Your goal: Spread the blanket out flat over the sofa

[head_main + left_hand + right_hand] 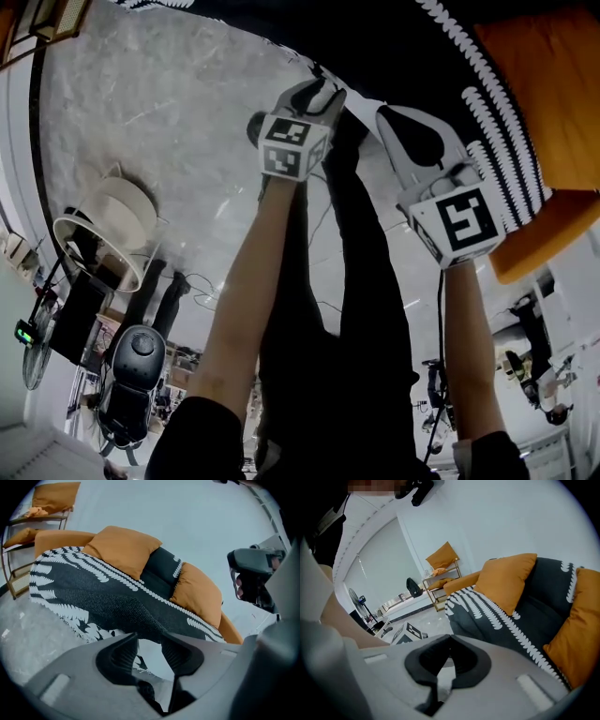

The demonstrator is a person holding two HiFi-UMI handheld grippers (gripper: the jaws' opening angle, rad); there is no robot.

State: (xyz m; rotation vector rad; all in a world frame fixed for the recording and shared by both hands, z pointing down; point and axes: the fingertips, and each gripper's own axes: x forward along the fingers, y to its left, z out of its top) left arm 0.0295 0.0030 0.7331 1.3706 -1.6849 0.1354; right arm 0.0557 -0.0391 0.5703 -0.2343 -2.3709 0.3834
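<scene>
The black blanket with white leaf rows [112,599] lies draped over the orange sofa [61,538], across its seat and arm, below two orange cushions [124,548]. In the right gripper view the blanket [497,620] covers the seat and backrest. From the head view its patterned edge [497,122] runs along the top right. My left gripper [150,651] is open just in front of the blanket's lower hem, with nothing pressed between its pads. The tips of my right gripper [449,641] meet, so it is shut, and I see no cloth in them. Both grippers [319,92] [394,117] hang close together beside the sofa.
A marble-look floor [169,103] spreads to the left. A white round fan or lamp [108,225] and a black chair [131,375] stand on it. A gold rack with orange cushions [40,513] is left of the sofa. A standing fan [358,602] is farther off.
</scene>
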